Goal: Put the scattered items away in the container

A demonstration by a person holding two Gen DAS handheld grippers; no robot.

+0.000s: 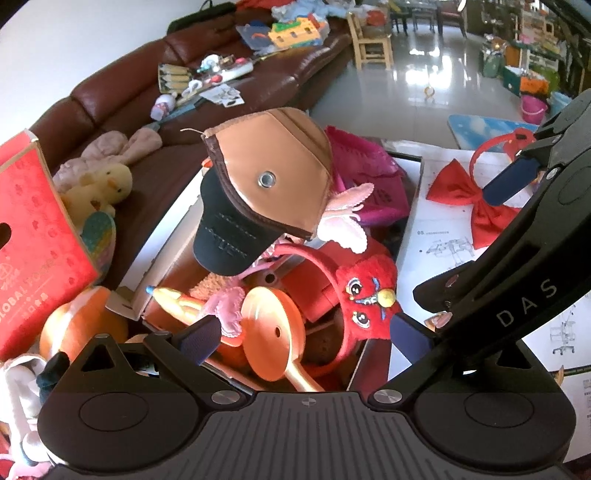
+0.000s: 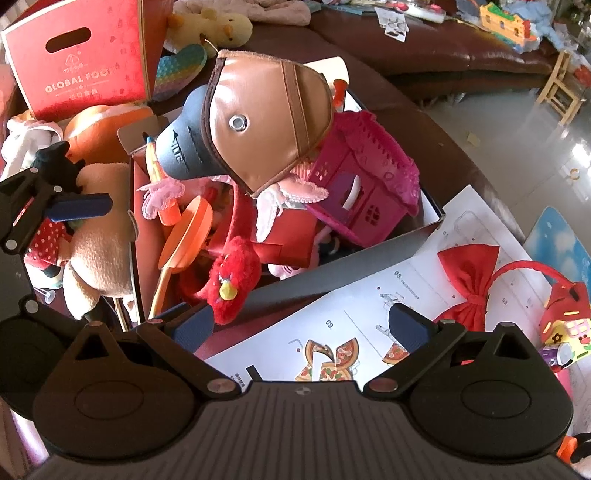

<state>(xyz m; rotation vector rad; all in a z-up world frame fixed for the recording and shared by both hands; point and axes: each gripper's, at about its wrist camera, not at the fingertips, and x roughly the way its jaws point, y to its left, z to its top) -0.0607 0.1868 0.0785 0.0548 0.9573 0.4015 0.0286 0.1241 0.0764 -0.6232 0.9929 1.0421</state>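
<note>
An open box (image 1: 413,173) (image 2: 369,254) holds a brown cap with a dark brim (image 1: 269,184) (image 2: 258,122), a pink toy house (image 1: 369,173) (image 2: 365,181), a red plush headband (image 1: 369,291) (image 2: 232,277) and an orange paddle (image 1: 273,332) (image 2: 188,232). My left gripper (image 1: 306,332) is open just above the box contents; it also shows in the right wrist view (image 2: 74,206). My right gripper (image 2: 299,328) is open and empty over the box's near edge. A red bow headband (image 1: 476,192) (image 2: 476,280) lies on paper sheets beside the box.
A red carton (image 1: 33,240) (image 2: 85,55), a yellow duck plush (image 1: 96,188) (image 2: 210,26) and a cream plush (image 2: 99,240) lie left of the box. A small toy house (image 2: 569,317) sits at right. A brown sofa (image 1: 155,74) with scattered items stands behind.
</note>
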